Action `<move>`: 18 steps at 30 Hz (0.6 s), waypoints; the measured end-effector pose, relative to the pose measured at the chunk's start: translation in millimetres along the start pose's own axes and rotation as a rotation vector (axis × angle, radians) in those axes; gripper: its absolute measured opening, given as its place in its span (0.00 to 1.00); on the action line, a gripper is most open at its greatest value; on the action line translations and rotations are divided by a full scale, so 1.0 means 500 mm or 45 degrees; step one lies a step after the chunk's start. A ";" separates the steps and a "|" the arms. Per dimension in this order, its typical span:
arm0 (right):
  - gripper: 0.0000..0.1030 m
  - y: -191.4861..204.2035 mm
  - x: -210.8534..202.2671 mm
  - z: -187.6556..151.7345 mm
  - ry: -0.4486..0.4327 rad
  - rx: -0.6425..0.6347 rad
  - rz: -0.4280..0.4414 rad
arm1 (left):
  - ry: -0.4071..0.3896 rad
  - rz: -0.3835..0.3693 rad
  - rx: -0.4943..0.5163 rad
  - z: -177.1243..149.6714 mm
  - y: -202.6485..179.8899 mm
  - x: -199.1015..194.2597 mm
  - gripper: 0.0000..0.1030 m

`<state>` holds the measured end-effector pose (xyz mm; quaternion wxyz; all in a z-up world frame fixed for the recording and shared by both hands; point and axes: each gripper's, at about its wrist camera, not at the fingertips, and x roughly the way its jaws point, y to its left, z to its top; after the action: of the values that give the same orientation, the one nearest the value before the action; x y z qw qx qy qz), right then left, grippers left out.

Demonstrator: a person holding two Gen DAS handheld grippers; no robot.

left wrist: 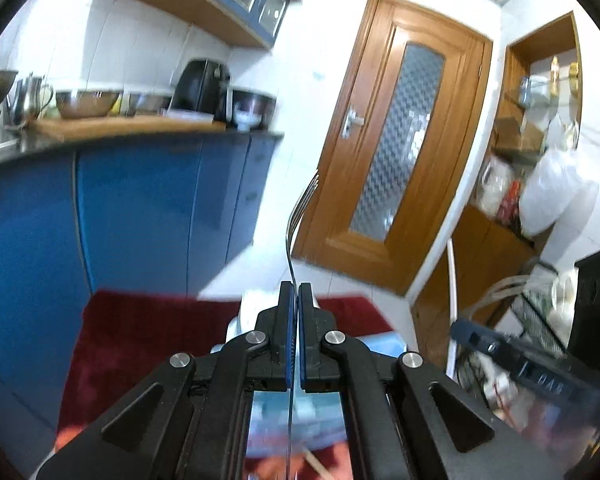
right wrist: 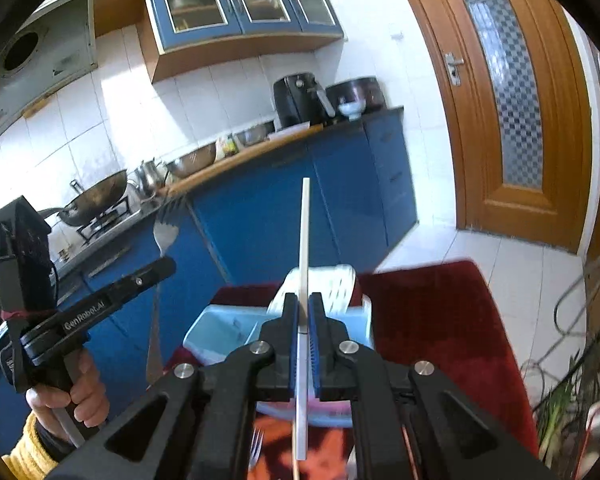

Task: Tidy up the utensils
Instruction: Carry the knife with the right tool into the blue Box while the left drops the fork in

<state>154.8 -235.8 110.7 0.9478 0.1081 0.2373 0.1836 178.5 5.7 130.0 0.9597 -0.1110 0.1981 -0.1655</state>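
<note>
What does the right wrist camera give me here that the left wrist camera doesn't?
Only the right wrist view shows the right gripper shut on a pale flat chopstick, the light blue plastic utensil tray below it, and a second steel fork lying underneath. Only the left wrist view shows the left gripper edge-on. Both show the silver metal fork it clamps, the dark red cloth and the blue cabinets.
</note>
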 end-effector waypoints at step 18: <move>0.07 -0.023 0.144 -0.049 -0.071 -0.079 0.014 | -0.118 0.113 0.066 -0.080 0.051 0.131 0.00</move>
<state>205.2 -214.7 56.7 0.9559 0.0848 0.2045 0.1928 225.4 -0.4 64.6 0.9768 -0.0847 0.1540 -0.1227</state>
